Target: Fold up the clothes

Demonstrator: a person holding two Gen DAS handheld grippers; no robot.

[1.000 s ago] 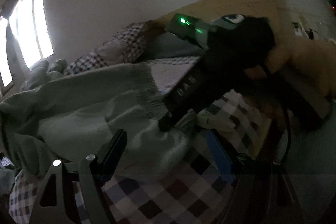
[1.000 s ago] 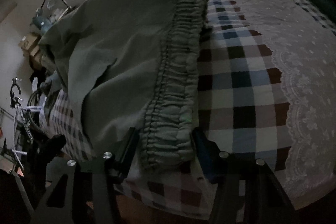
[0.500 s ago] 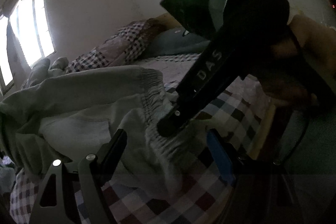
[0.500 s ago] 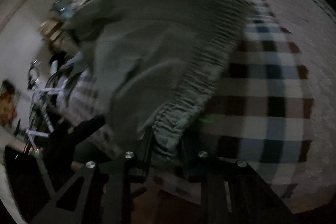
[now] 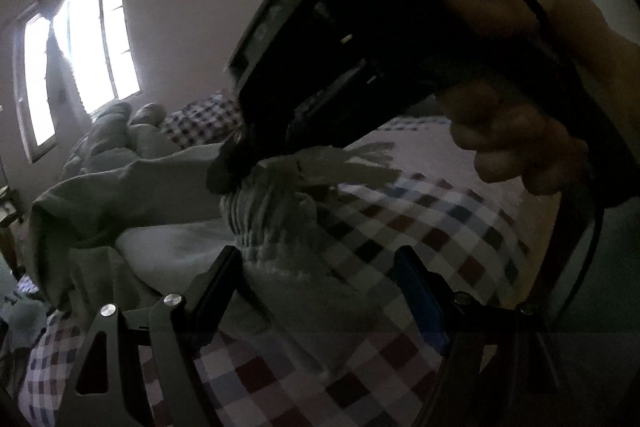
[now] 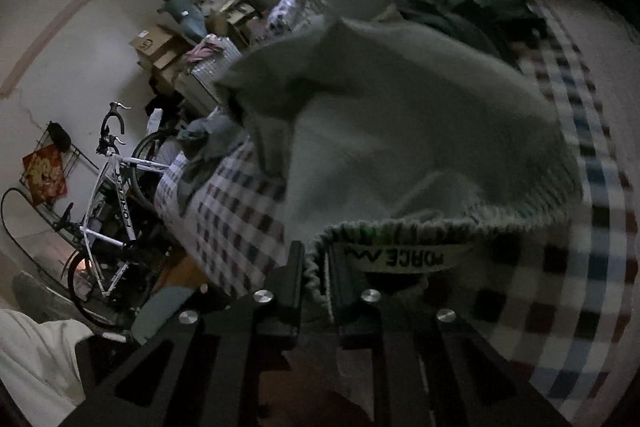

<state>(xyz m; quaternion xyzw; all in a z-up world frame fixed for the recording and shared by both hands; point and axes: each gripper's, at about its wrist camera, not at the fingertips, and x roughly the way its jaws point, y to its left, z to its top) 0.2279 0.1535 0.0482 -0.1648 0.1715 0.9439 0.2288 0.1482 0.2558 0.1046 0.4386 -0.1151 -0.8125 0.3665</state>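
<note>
Right gripper (image 6: pixel 316 277) fingers pinch the grey-green shorts' (image 6: pixel 400 131) elastic waistband (image 6: pixel 400 229), lifted off the checked bed (image 6: pixel 592 267). Left gripper (image 5: pixel 320 279) fingers wide, empty, just below the cloth. Fold apparently underway; next likely needs a second grip.

Right tongs (image 6: pixel 316 279) pinched nearly closed (raised), left tongs (image 5: pixel 320 287) spread wide

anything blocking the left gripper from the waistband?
Nothing visible. The left gripper is open, with the grey shorts lying just ahead of its fingers. The right gripper, already shut on the waistband, hangs above that stretch, not between.
</note>
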